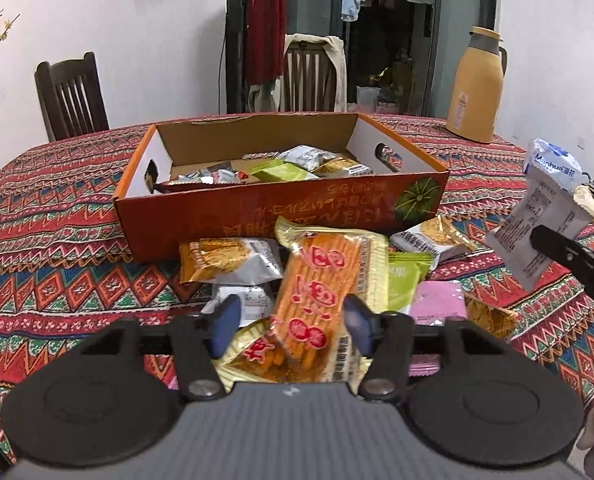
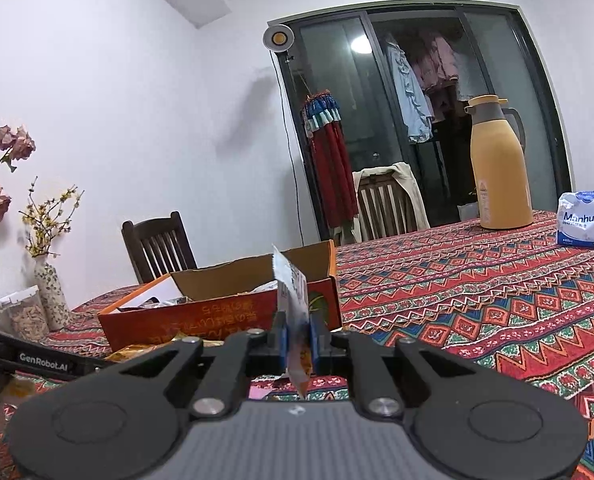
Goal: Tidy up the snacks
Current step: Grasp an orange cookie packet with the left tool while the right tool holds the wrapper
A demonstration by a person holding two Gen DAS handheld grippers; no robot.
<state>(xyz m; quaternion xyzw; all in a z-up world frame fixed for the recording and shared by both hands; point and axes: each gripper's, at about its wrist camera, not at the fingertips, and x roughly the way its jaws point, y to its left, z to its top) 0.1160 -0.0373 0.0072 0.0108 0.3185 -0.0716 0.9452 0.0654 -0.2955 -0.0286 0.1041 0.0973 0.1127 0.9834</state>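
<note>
Snack sorting under way on a table (image 1: 57, 216) spread with a red patterned cloth, centred on an open orange cardboard box (image 1: 281, 208) already holding several wrapped packets. Just in front of the box, a loose heap of packets, topped by a long orange biscuit-stick packet (image 1: 321, 284) in a gold-edged wrapper. Around the near end of that packet, the left gripper (image 1: 293, 324), jaws part-way open, blue pads on either side of the wrapper; whether the pads actually press on it, impossible to tell. Beside the orange packet in the same heap, a silver-and-orange cracker packet (image 1: 229, 260) to its left, a green packet (image 1: 405, 280) and a pink packet (image 1: 437, 300) to its right, and a gold-and-white packet (image 1: 433, 236) close against the box's front wall. Right of the box, held well above the cloth, a white packet (image 1: 537, 232) printed with small text, pinched edge-on in the tightly closed right gripper (image 2: 297, 340). Beyond the box's far right corner, a yellow thermos jug (image 1: 477, 88) and a white tissue pack (image 2: 585, 220). Behind the box, two dark wooden chairs, one (image 1: 71, 94) bare, the other (image 1: 311, 72) draped with a pale garment.
</note>
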